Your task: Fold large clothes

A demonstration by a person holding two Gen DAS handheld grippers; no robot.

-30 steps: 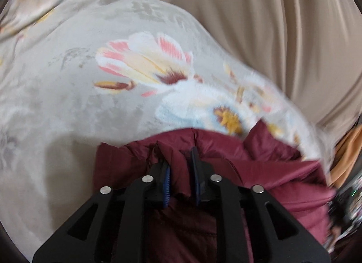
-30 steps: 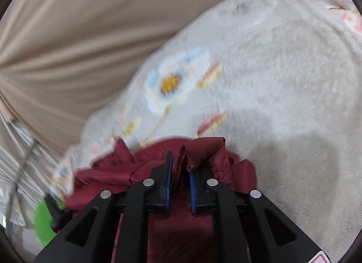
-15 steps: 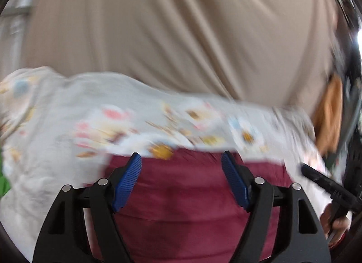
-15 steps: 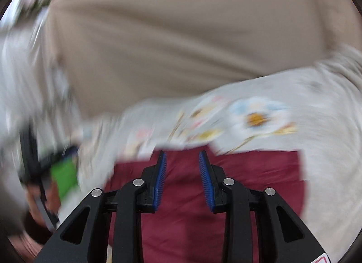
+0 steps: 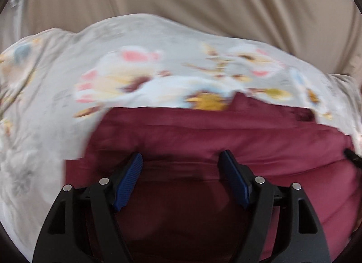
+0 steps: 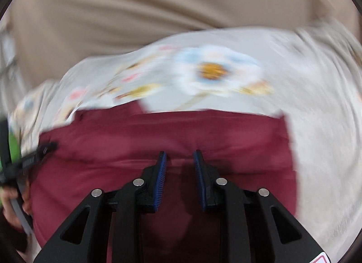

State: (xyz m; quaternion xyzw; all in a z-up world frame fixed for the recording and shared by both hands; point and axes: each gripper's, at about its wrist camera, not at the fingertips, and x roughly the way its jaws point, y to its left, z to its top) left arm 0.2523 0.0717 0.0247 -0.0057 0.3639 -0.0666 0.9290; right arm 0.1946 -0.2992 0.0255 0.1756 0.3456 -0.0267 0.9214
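We see our right gripper (image 6: 179, 156) over the red coat (image 6: 158, 136), with its two blue pads (image 6: 161, 181) apart and nothing between them. The coat lies flat on a pale blanket (image 6: 316, 127) with flowers on it, and a tan curtain (image 6: 135, 10) hangs behind. At the left edge our other gripper (image 6: 34, 156) pokes in over the coat, with a hand (image 6: 13, 206) below it, but it is too blurry to tell how its jaws stand.
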